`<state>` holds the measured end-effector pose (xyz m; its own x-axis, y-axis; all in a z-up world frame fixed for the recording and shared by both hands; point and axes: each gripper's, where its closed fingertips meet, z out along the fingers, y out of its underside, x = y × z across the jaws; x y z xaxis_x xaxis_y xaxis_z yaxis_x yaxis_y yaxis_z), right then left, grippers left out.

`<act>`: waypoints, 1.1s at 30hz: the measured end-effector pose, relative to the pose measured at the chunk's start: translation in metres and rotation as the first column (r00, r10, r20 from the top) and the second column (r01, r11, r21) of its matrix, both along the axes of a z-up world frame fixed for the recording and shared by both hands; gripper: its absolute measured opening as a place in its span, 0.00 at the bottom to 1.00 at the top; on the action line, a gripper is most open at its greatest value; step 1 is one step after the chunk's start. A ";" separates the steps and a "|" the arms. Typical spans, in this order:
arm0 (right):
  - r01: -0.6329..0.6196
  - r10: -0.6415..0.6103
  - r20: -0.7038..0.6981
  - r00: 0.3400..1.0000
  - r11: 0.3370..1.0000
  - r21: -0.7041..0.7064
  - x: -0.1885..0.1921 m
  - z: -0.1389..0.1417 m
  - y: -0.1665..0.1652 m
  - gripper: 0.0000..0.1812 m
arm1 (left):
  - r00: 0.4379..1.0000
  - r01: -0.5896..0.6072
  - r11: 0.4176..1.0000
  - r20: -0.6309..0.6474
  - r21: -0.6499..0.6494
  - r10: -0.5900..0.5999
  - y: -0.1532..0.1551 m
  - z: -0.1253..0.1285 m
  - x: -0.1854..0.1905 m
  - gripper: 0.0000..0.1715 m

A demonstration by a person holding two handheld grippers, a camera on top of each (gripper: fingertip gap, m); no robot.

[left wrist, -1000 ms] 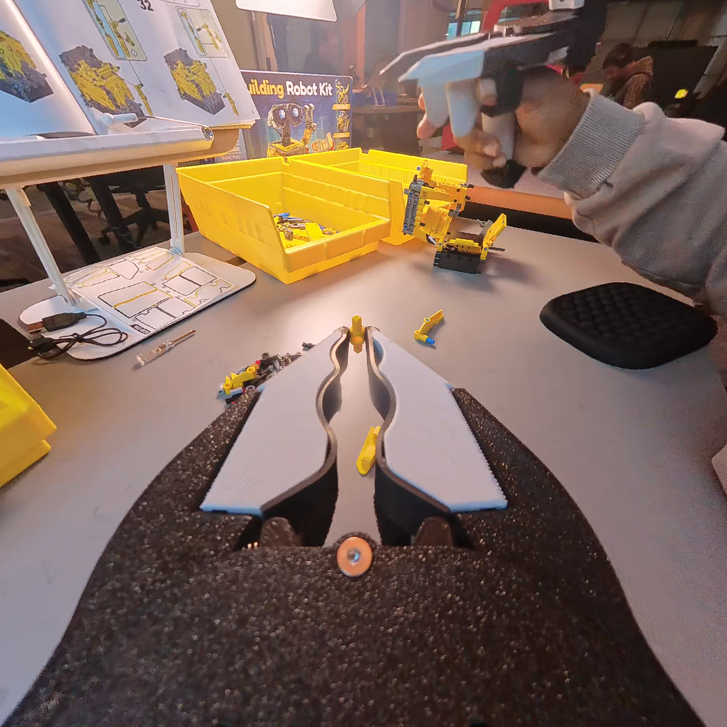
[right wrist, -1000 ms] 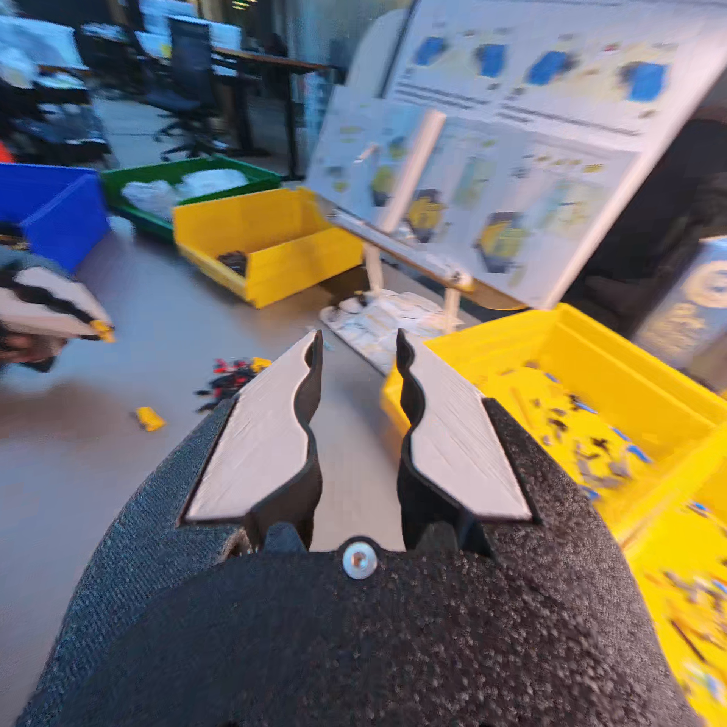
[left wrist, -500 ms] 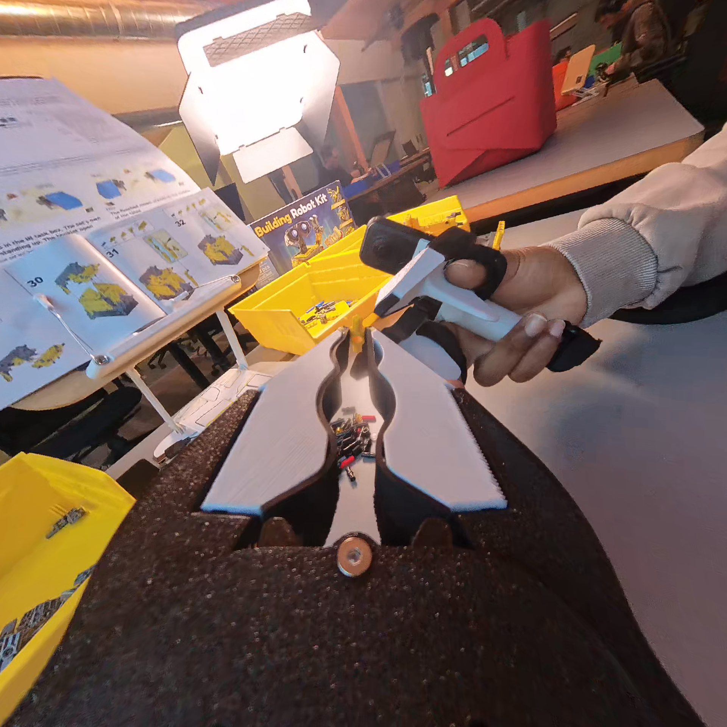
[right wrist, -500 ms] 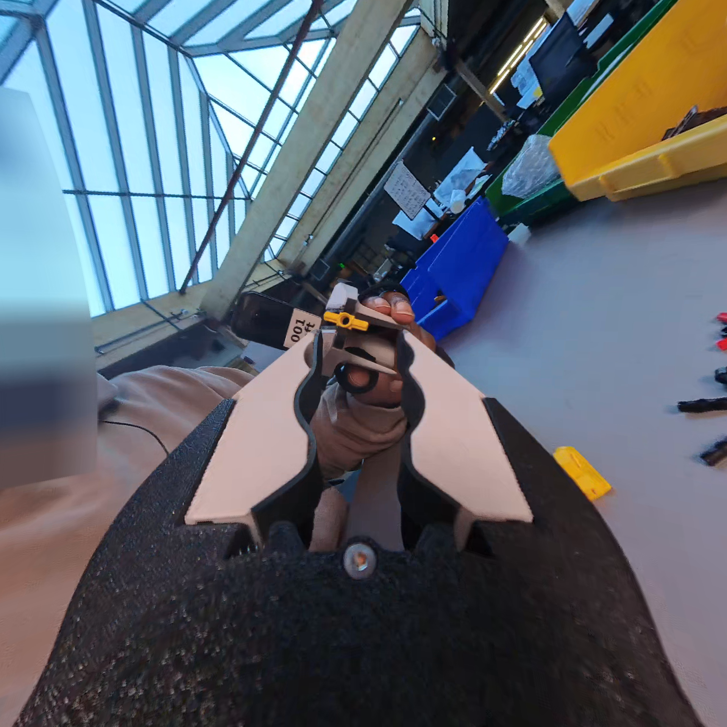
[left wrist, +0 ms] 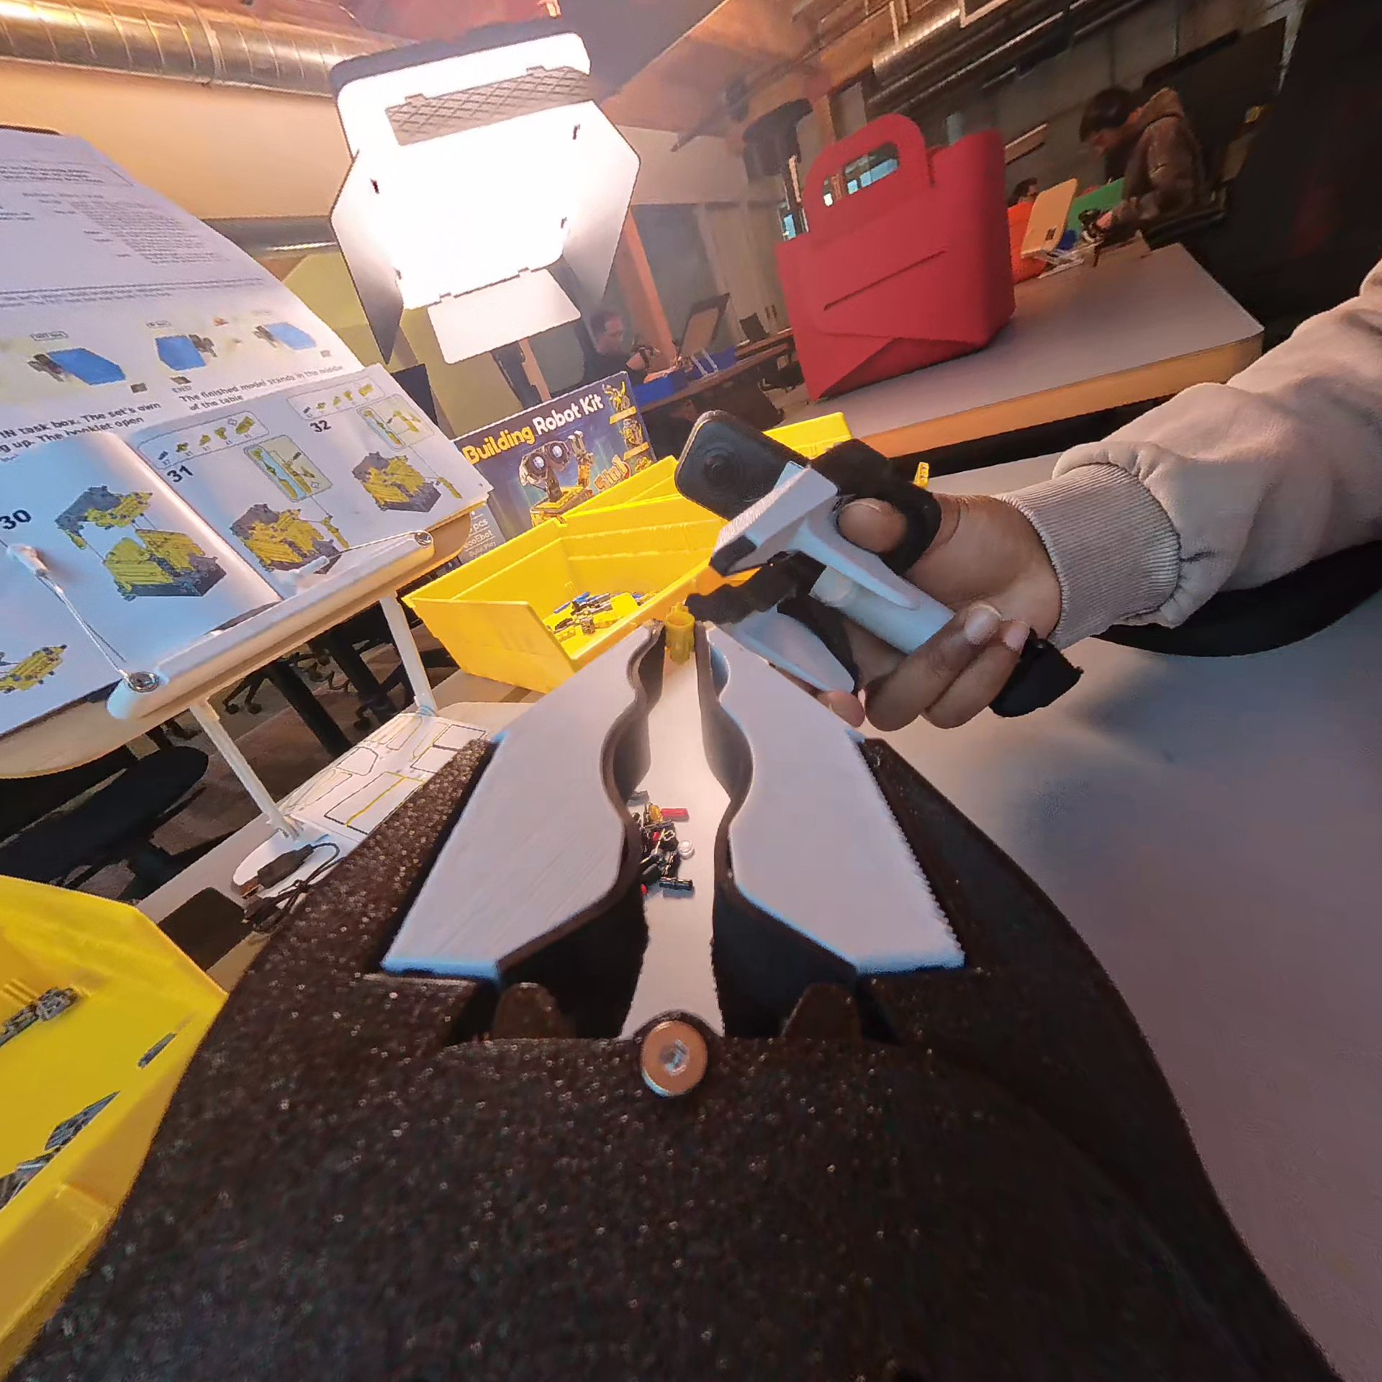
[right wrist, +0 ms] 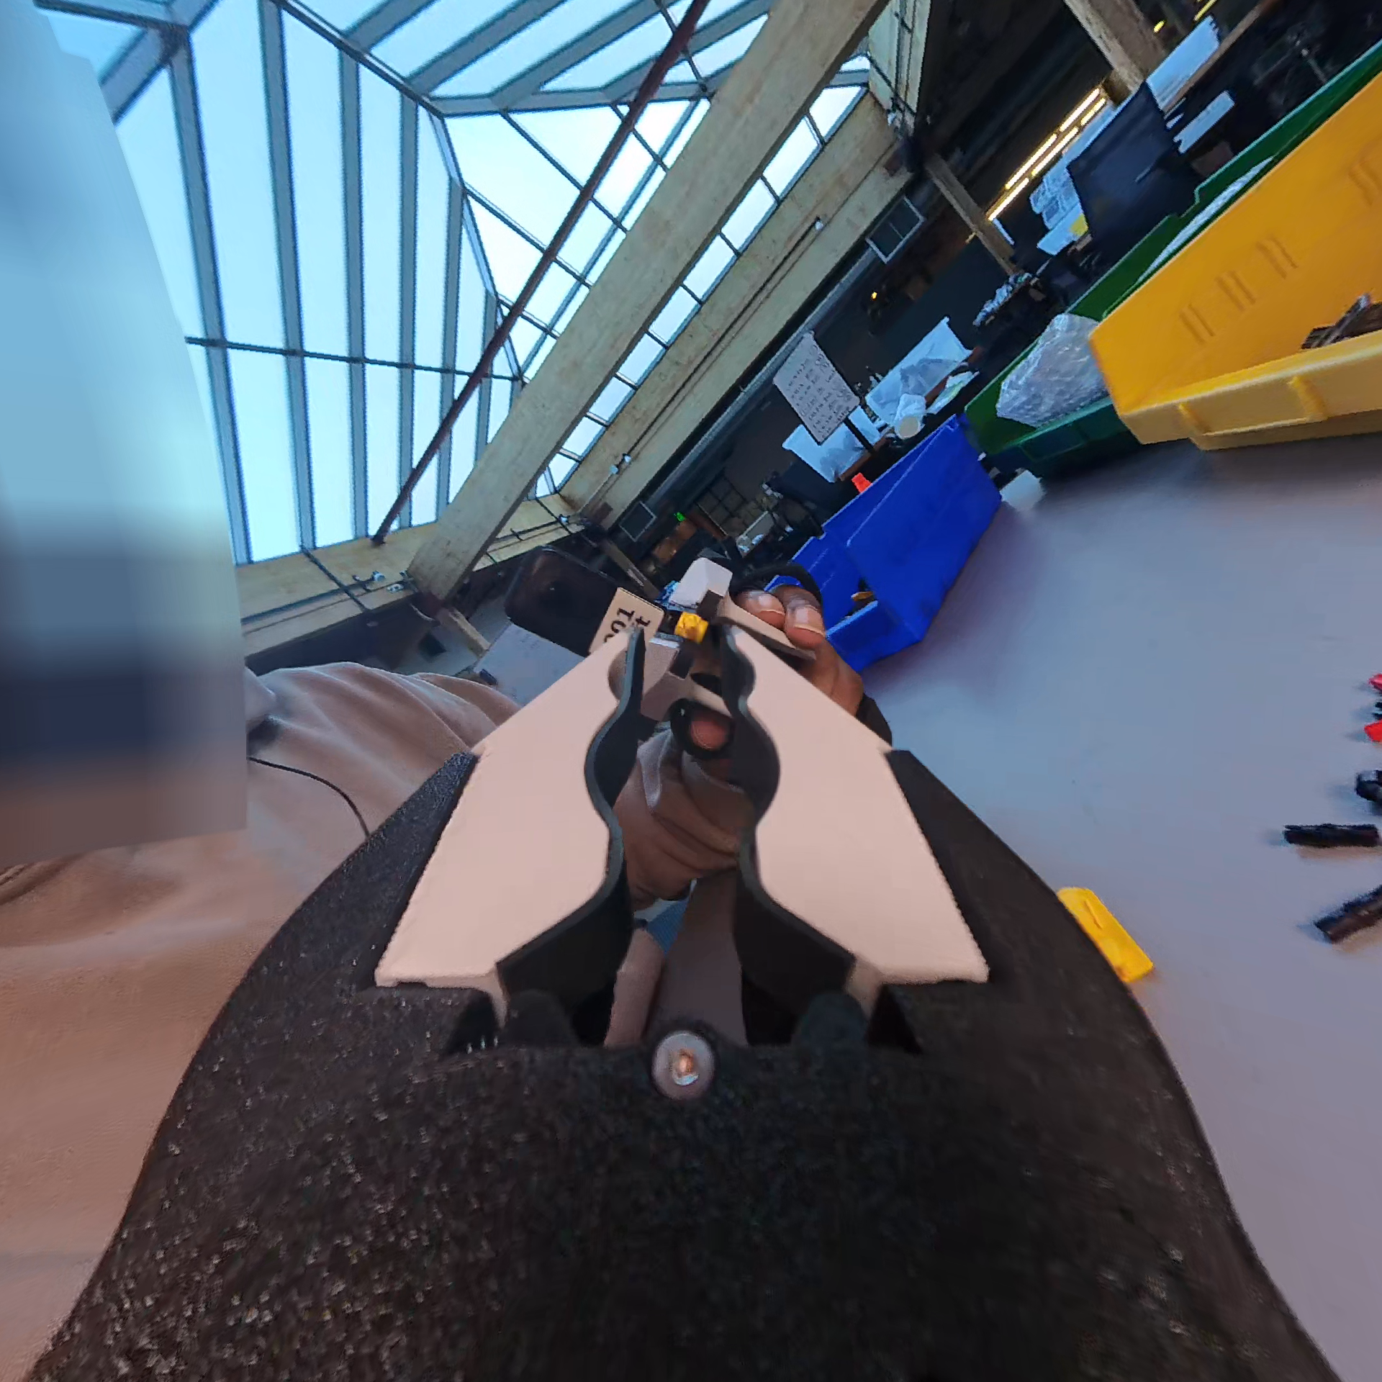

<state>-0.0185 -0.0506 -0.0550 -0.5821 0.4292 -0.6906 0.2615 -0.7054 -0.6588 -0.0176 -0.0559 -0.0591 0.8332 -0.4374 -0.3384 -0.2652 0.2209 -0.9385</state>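
L tool [left wrist: 679, 643] is seen narrowed, a small yellow peg [left wrist: 678, 634] pinched between its tips at frame centre, held above the grey bench [left wrist: 1122, 860]. R tool [left wrist: 714, 598] is seen just right of the peg in the left wrist view, tips nearly touching it, gripped by a hand [left wrist: 965, 598] in a beige sleeve. In the right wrist view, R tool [right wrist: 679, 647] is seen narrowly parted w/ nothing clamped; the yellow peg [right wrist: 691, 627] lies just beyond its tips, centre frame, held by L tool [right wrist: 699, 613]. Loose small parts [left wrist: 662, 845] are seen on the bench below, between L tool's fingers. A yellow bin [left wrist: 523, 621] sits behind, centre; an instruction booklet [left wrist: 187, 478] on a stand is at upper left. A flat yellow piece [right wrist: 1105, 931] lies on the bench at right.
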 end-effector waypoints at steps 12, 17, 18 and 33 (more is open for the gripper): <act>0.049 -0.053 0.030 0.998 0.990 0.134 -0.005 -0.007 -0.008 0.04 | 0.997 -0.011 1.000 -0.078 -0.010 0.011 0.001 -0.008 0.004 0.04; 0.039 -0.045 0.053 0.998 0.993 0.108 -0.003 -0.011 -0.006 0.02 | 0.996 -0.008 0.999 -0.092 -0.037 0.005 0.002 -0.012 0.006 0.04; 0.044 -0.051 0.052 0.997 0.991 0.128 -0.002 -0.012 -0.006 0.02 | 0.998 0.001 0.999 -0.068 -0.055 -0.004 0.002 -0.013 0.006 0.04; 0.354 -0.615 -0.059 0.786 0.371 0.858 0.026 -0.032 0.145 0.02 | 0.955 -0.063 0.932 0.250 -0.356 0.160 0.028 -0.036 -0.046 0.26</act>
